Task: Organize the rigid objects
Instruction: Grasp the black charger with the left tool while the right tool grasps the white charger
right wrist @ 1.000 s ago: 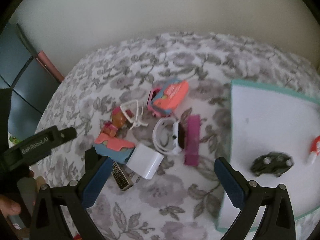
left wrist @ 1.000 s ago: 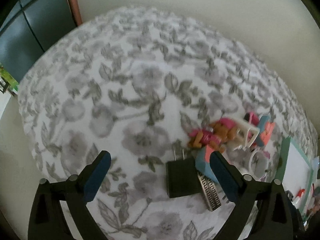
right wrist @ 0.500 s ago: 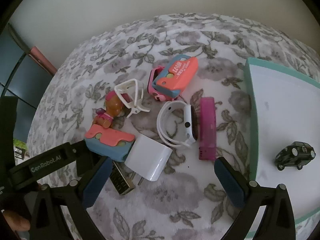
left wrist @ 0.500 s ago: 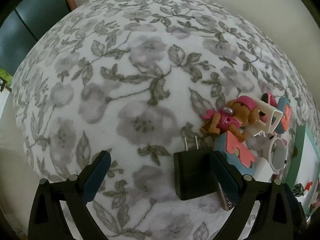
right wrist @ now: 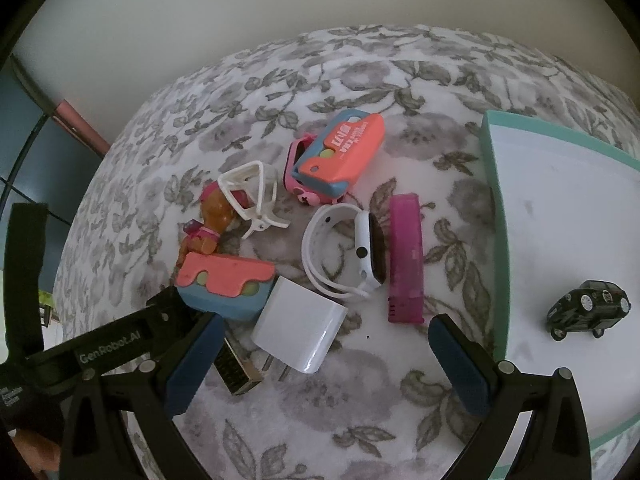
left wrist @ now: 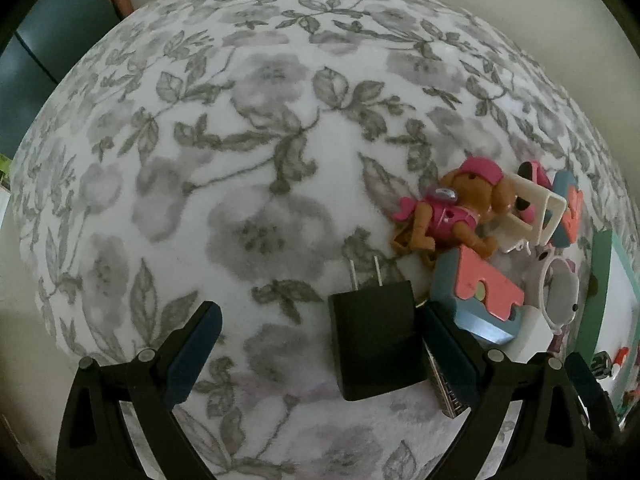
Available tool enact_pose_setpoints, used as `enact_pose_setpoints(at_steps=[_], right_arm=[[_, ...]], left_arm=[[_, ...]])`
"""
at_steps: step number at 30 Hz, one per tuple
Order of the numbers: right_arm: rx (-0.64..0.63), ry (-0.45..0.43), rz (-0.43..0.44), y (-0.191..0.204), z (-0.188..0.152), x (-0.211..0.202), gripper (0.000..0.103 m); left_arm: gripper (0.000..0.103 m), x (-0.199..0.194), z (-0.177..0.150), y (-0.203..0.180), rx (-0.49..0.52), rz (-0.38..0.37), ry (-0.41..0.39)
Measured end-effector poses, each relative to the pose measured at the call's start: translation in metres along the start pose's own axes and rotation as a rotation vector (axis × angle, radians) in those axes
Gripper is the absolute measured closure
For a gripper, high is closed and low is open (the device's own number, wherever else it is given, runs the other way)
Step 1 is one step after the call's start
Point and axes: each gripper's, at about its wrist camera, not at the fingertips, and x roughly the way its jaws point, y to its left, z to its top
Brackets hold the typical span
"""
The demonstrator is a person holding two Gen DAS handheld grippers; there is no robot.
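Now we've dropped both grippers lower & closer vs 1 s ago: left gripper spread wide around the black charger on the bedspread, right gripper also spread, nothing grasped yet.

Floral cover: soft, fuzzy matt cloth.
Black charger: matt plastic, bare metal prongs.
White charger: smooth glossy plastic.
Dog figure: shiny moulded plastic.
Watch: smooth white band, glossy dark face.
Toy car: glossy black finish.
Tray: smooth, matt.
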Motion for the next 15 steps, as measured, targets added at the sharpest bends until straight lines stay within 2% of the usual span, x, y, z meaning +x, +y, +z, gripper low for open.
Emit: enact_pose_setpoints(at_steps=[2, 5, 7, 15], right_arm=[[0.003, 0.002, 0.003, 0.001, 0.000, 0.001, 0.001], [-0.005, 0.005, -0.004, 0.004, -0.001, 0.002, 0.010], [-0.008, 0.007, -0.004, 0.008, -0.001, 0.003, 0.016], [-0.051, 0.042, -0.026, 0.022, -0.004, 0.015, 0.032]], left_arm=[[0.004, 0.000, -0.001, 0.003, 0.009, 0.026, -0.009], [0.004, -0.001, 0.000, 0.007, 0.028, 0.092, -0.020], [0.004, -0.003, 0.001, 0.016, 0.024, 0.109, -0.027], [0.004, 0.007, 0.005, 0.028, 0.032, 0.102, 0.003]])
